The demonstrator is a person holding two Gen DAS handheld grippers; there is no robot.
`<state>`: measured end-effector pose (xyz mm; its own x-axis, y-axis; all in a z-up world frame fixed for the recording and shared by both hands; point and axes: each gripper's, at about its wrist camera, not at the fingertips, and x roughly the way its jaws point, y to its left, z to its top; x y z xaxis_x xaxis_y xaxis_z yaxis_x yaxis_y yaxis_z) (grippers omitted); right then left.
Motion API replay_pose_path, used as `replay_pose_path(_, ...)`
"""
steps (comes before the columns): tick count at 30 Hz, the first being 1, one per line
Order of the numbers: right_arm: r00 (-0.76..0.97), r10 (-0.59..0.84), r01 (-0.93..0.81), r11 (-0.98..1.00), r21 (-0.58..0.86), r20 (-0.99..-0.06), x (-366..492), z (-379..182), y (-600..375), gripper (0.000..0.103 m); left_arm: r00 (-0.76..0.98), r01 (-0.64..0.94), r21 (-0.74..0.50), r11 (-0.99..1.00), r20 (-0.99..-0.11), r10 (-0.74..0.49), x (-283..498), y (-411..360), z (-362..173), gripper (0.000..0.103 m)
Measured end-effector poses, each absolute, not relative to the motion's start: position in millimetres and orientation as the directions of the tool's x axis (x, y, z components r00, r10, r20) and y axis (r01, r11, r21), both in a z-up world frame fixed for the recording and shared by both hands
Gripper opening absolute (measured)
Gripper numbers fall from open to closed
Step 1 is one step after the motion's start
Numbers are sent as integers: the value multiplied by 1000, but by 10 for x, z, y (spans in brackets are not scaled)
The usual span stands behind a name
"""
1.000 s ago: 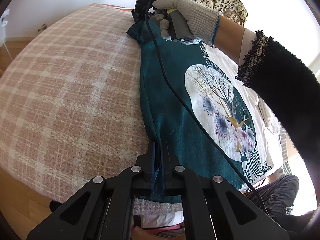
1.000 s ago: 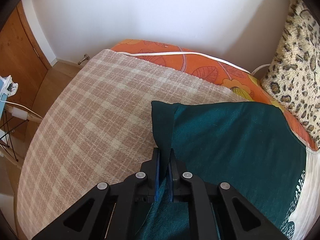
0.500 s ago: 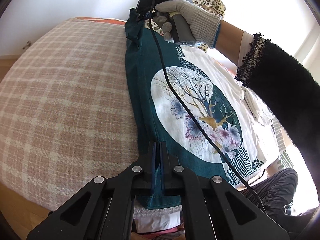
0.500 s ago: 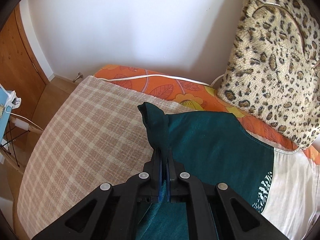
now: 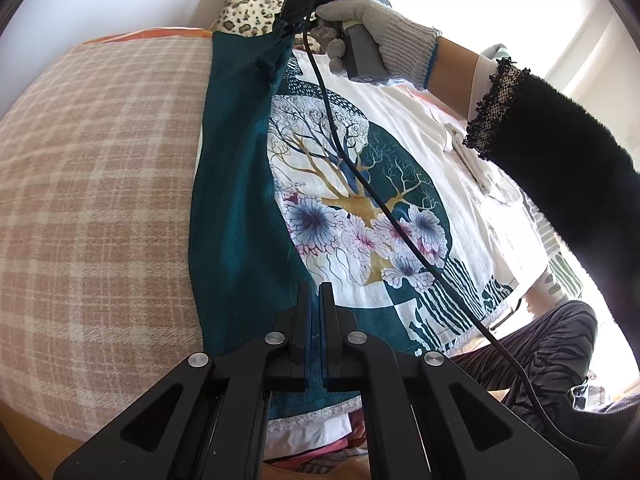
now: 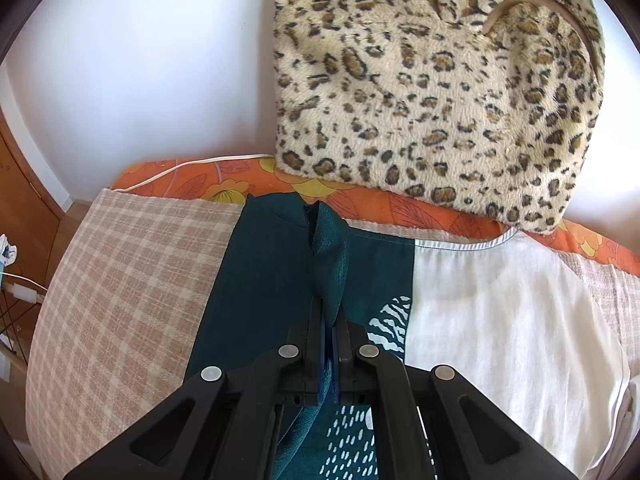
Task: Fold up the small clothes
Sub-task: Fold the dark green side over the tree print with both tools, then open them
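A teal and white garment (image 5: 360, 184) with a tree-and-flower print lies on the plaid bed cover (image 5: 100, 200). Its teal left strip (image 5: 236, 184) is lifted and folding over the print. My left gripper (image 5: 315, 292) is shut on the near hem of that strip. My right gripper (image 5: 294, 26), held in a gloved hand, is shut on the far corner of the strip. In the right wrist view my right gripper (image 6: 328, 312) pinches the teal corner (image 6: 330, 248) above the white part (image 6: 500, 304) of the garment.
A leopard-print cushion (image 6: 440, 92) stands at the head of the bed against the white wall. An orange floral sheet (image 6: 224, 180) shows under the plaid cover (image 6: 120, 280). A black cable (image 5: 400, 216) crosses the garment. Other clothes (image 5: 480, 160) lie at the right.
Both grippers have carried the teal edge to the right, over the print. The folded teal strip is narrower and the cushion is much closer in the right wrist view.
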<state>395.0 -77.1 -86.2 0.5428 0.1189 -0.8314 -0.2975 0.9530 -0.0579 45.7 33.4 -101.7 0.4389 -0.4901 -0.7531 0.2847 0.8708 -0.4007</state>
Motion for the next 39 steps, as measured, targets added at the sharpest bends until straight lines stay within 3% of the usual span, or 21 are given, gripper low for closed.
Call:
replay_pose_path(4,529,100,-271,961,-55,-843,3957,-939,-972,0,476,320,-315,894,-762,-439,414,292,-960,3)
replay_pose_path(7,522,110,-281,958,-48,-846,3932,-971,-1023,0,458,337,-295,894,-778,-430,365,267,-1008,19)
replay_pose_path(10,517,116,-284,958,-42,-848,3932,-999,-1031,0,454,371,-235,899,-798,-396,289,151,-1067,44)
replay_pose_path(14,505,125,-293,955,-34,-854,3929,-1020,-997,0,451,443,-140,886,-819,-355,240,-59,-1131,48)
replay_pose_path(18,505,123,-305,951,-44,-854,3924,-1015,-963,0,491,468,-19,884,-826,-277,221,-139,-1216,48)
replay_pose_path(19,504,126,-306,951,-41,-854,3927,-1013,-967,0,495,475,-12,880,-823,-279,218,-133,-1215,39)
replay_pose_path(20,503,127,-306,951,-39,-855,3931,-1014,-972,0,498,484,-21,875,-815,-295,212,-114,-1201,16)
replay_pose_path(21,500,129,-306,951,-36,-856,3934,-1017,-977,0,499,484,-28,874,-812,-302,221,-87,-1194,5)
replay_pose_path(22,497,130,-308,951,-34,-858,3938,-1021,-982,0,490,478,-53,877,-812,-316,241,-41,-1185,4)
replay_pose_path(27,500,130,-312,949,-38,-856,3923,-981,-1003,0,468,454,-275,848,-736,-489,225,155,-979,3)
replay_pose_path(31,514,128,-313,949,-46,-848,3903,-906,-1075,0,464,492,-311,814,-697,-547,149,48,-862,3)
replay_pose_path(36,495,144,-305,952,-16,-857,3931,-977,-1218,1,410,496,-301,814,-746,-525,186,-144,-1008,5)
replay_pose_path(38,477,133,-293,956,-14,-869,3950,-1050,-1261,8,354,491,-330,806,-770,-531,202,-172,-1065,23)
replay_pose_path(39,462,117,-291,956,-26,-879,3962,-1094,-1278,31,334,489,-340,803,-778,-532,187,-185,-1080,27)
